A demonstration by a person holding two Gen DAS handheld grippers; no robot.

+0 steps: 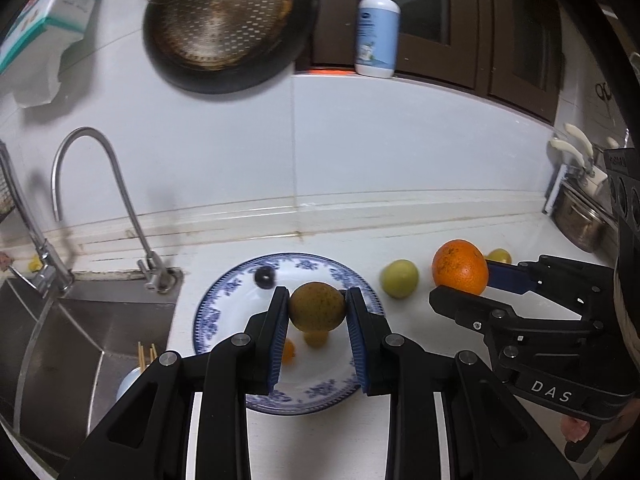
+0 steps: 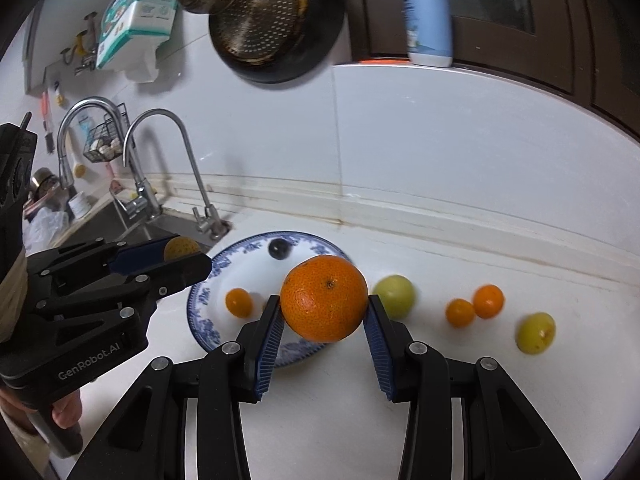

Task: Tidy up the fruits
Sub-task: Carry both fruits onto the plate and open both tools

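1. Left fingers [image 1: 280,312] clamped on a brownish-yellow speckled fruit [image 1: 317,306], held above the plate [image 1: 208,312]; blue pads pressed against both of its sides.
2. Right fingers [image 2: 276,320] closed around a big orange [image 2: 324,298], held over the near right rim of the plate.
3. On the blue-patterned plate: a dark round berry [image 2: 279,249] near the far rim, a small orange fruit [image 2: 239,302] toward the left side.
4. On the white surface [image 2: 460,272] right of the plate: a green fruit [image 2: 394,295] just beside the rim, then two small orange fruits [image 2: 460,313] touching each other, then a yellow-green fruit [image 2: 536,333] farthest right.
5. Left of the plate: a steel sink [image 1: 80,344] with a curved tap [image 1: 116,184] at its corner.
6. On the wall above: a hanging metal colander [image 1: 220,20]; a white pump bottle [image 1: 377,28] upright on the ledge.
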